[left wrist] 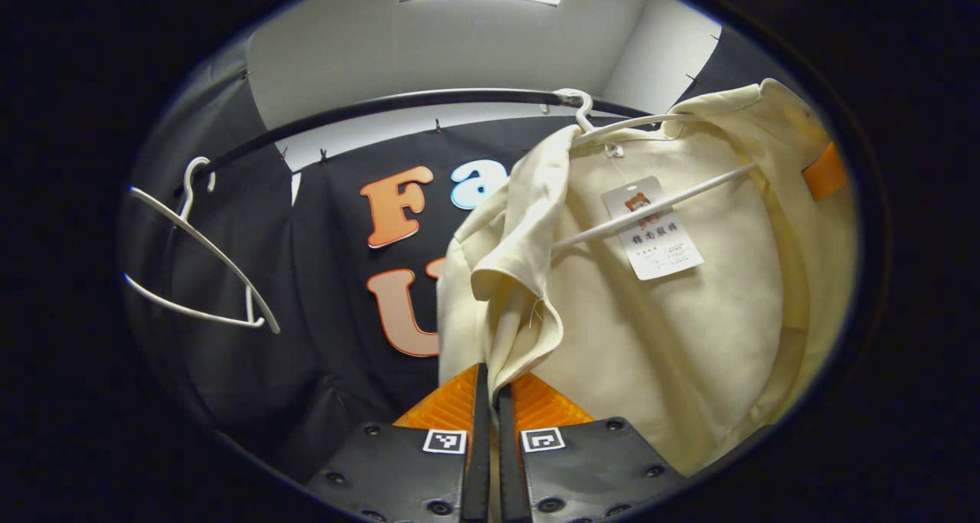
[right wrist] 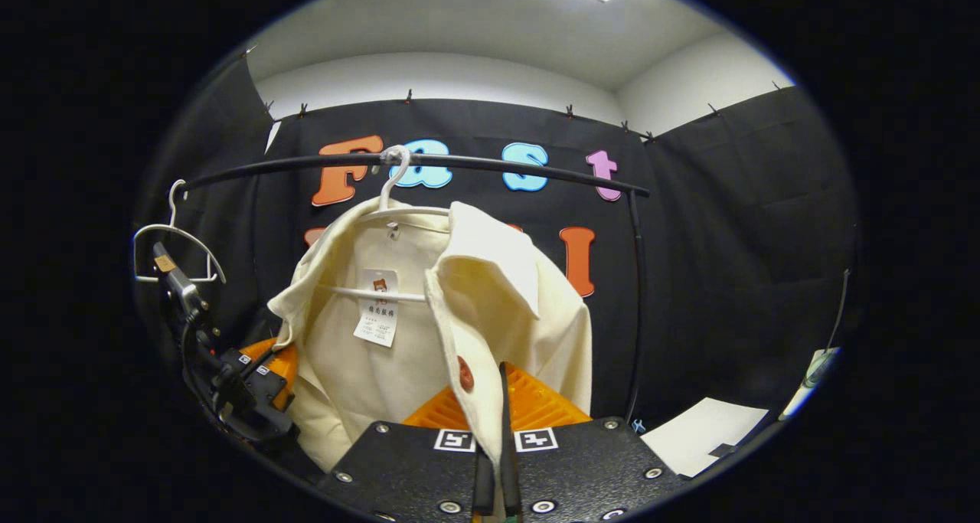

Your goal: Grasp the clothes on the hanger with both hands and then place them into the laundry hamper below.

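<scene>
Both tools pinch soft cream jacket (right wrist: pixel 490 293) on thin white hanger (right wrist: pixel 394 194).

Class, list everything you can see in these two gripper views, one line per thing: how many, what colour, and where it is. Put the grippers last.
Jacket: one, cream, on a hanger on the rail, front edges pinched by both grippers.
Button: one, reddish-brown, on the jacket's front edge.
Paper tag: one, white, inside the jacket's neck.
Hangers: two, white; one carrying the jacket, one bare further along the rail.
Rail: one, black, across the booth.
Paper sheet: one, white, low on the right.
Left gripper: shut on the jacket.
Right gripper: shut on the jacket.
</scene>
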`<action>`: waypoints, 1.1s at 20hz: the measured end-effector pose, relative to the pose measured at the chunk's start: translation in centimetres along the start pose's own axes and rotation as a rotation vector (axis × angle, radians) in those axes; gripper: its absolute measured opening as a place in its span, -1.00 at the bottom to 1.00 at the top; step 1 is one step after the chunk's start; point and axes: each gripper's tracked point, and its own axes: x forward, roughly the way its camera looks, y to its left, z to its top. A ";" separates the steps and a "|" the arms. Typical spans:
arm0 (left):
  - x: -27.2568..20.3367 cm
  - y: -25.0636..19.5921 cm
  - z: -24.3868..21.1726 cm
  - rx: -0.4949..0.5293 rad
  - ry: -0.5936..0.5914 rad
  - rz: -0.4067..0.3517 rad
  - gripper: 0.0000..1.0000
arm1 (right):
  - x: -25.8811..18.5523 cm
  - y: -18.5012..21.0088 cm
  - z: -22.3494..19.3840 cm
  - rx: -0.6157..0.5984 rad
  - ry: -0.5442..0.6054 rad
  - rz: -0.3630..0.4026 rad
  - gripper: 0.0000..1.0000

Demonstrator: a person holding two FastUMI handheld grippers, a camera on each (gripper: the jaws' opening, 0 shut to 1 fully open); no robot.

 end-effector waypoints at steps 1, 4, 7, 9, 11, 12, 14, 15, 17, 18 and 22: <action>-0.2 1.0 0.8 0.019 -0.014 0.017 -0.76 | -0.4 -0.5 0.3 0.004 -0.014 -0.016 -0.92; 0.3 2.5 2.1 0.072 -0.032 0.027 -0.75 | -1.4 -1.3 1.4 0.015 -0.048 -0.028 -0.82; 1.1 4.8 3.3 0.135 -0.062 0.079 -0.77 | -1.7 -2.0 2.0 0.020 -0.033 -0.035 -0.85; 1.7 6.0 4.5 0.172 -0.079 0.110 -0.76 | -2.0 -3.2 3.0 0.003 -0.054 -0.059 -0.84; 2.4 6.3 5.1 0.170 -0.086 0.105 -0.76 | -2.4 -4.1 4.3 -0.010 -0.080 -0.083 -0.84; 2.7 6.6 5.4 0.171 -0.089 0.106 -0.76 | -2.5 -4.7 5.0 -0.012 -0.095 -0.094 -0.84; 3.3 7.6 6.5 0.179 -0.107 0.122 -0.76 | -2.5 -5.8 6.5 -0.020 -0.115 -0.110 -0.84; 3.6 8.0 7.0 0.183 -0.117 0.127 -0.75 | -2.3 -6.4 7.2 -0.025 -0.118 -0.121 -0.84; 4.6 9.0 7.6 0.185 -0.127 0.130 -0.75 | -1.9 -7.8 8.5 -0.029 -0.126 -0.143 -0.84; 5.1 9.3 7.9 0.182 -0.129 0.131 -0.76 | -1.9 -8.4 9.4 -0.027 -0.138 -0.154 -0.84; 6.7 9.7 8.3 0.162 -0.131 0.128 -0.75 | -1.2 -11.0 12.0 -0.033 -0.184 -0.200 -0.84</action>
